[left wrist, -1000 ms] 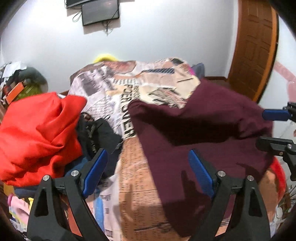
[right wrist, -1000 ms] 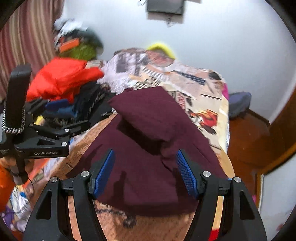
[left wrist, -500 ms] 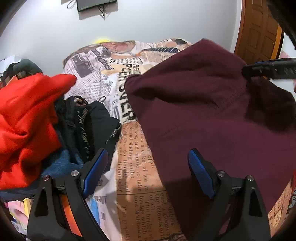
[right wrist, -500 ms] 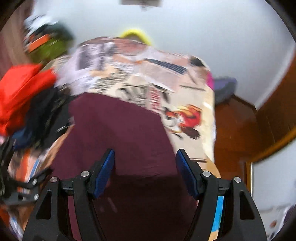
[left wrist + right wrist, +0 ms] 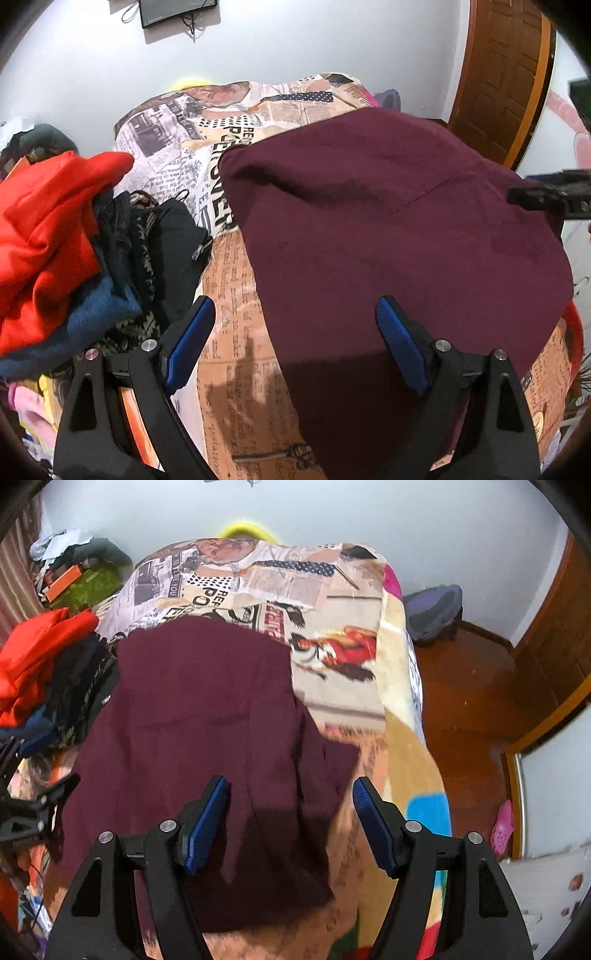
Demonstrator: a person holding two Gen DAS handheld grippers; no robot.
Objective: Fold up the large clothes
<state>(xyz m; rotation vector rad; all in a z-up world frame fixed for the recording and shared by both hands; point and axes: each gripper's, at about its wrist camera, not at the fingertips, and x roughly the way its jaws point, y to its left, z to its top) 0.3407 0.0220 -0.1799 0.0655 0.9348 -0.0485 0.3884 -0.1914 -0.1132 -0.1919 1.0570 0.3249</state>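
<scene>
- Maroon garment (image 5: 388,229) spread flat over newspaper-print bedspread (image 5: 173,162); near hem draped toward the cameras, a straight seam line visible across the upper right part.
- Same garment in right wrist view (image 5: 192,716): far edge reaching mid-bed, right edge hanging in a loose fold beside bare bedspread (image 5: 332,587).
- Left gripper (image 5: 293,341) held above the garment's near left edge, jaws spread wide, nothing pinched; left blue pad over printed bedspread, right blue pad over maroon cloth.
- Right gripper (image 5: 290,823) above the garment's near right part, jaws apart and just been opening; cloth beneath the gap, pads not pressing on it.
- Right gripper also seen at the far right edge of left wrist view (image 5: 550,195), blurred, beside the garment's right edge.
- Pile of clothes left of the garment: red garment (image 5: 40,236) on top, black garment (image 5: 170,243) and dark blue knit (image 5: 92,314) beneath; black garment just beside the maroon edge, touching or not cannot be told.
- Wooden door (image 5: 506,81) at right, dark screen (image 5: 173,11) on white wall behind bed.
- Pink clog (image 5: 503,827) on wooden floor, right of bed.
</scene>
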